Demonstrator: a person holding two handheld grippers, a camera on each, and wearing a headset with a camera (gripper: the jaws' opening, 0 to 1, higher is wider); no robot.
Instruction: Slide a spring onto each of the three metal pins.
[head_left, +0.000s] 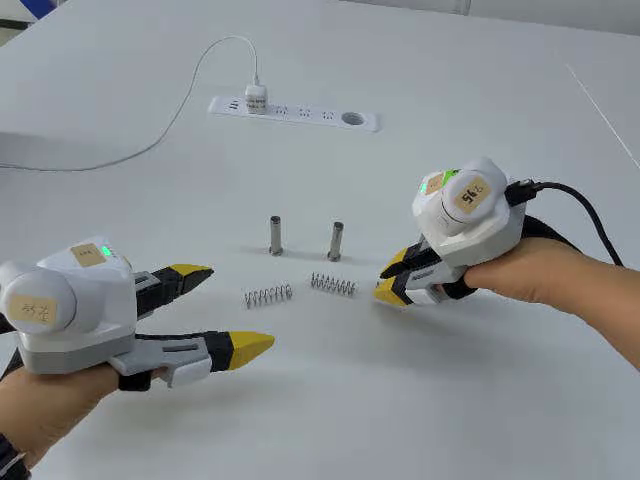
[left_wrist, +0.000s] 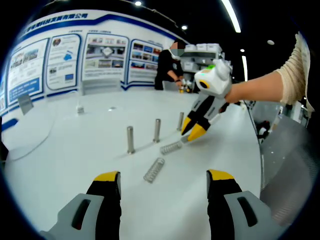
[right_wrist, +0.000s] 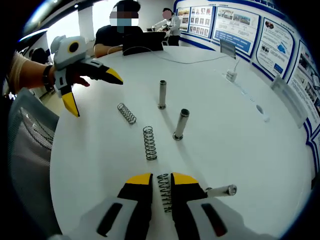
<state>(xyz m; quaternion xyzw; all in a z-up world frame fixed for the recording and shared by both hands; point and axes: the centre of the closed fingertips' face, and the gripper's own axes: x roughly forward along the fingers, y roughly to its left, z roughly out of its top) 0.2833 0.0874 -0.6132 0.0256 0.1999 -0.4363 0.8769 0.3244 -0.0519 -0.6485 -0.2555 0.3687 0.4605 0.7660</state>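
Right gripper (right_wrist: 161, 180) narrow, pinching the held spring (right_wrist: 164, 197). The third pin (right_wrist: 220, 190) stands just beside it. Risk: the soft coil meets the pin top off-axis, then buckles or pings out. Left gripper (left_wrist: 163, 175) wide, empty, well apart from the right gripper. Count: three pins (left_wrist: 157, 130), three springs. The two loose springs (head_left: 333, 285) lie on the surface (head_left: 320, 400) near the right gripper.

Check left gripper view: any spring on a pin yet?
No. The near pin, middle pin and far pin stand bare; the near spring and far spring lie flat on the table.
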